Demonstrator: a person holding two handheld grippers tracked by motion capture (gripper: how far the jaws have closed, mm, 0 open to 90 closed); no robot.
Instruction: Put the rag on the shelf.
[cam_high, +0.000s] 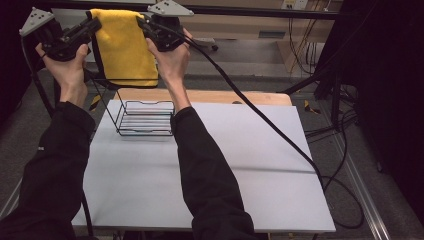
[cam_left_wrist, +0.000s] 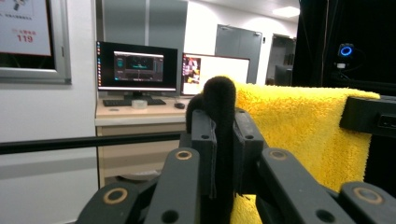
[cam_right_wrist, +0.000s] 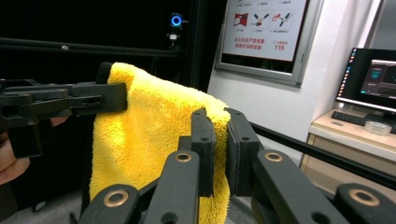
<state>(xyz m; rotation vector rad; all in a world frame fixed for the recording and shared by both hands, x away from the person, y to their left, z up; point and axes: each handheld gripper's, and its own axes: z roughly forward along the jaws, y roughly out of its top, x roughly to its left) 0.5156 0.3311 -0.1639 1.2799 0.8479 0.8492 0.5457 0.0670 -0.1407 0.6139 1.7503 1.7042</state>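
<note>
Grey-white table (cam_high: 210, 170), wood strip along its far edge; wire rack (cam_high: 145, 119) stands at the far left corner, the rest of the top bare. Yellow towel (cam_high: 125, 47) hangs in the air above and behind the rack, stretched between both tools. Left gripper (cam_high: 89, 27) clamps its left top corner, right gripper (cam_high: 146, 25) its right top corner, both sets of jaws narrow on cloth.
</note>
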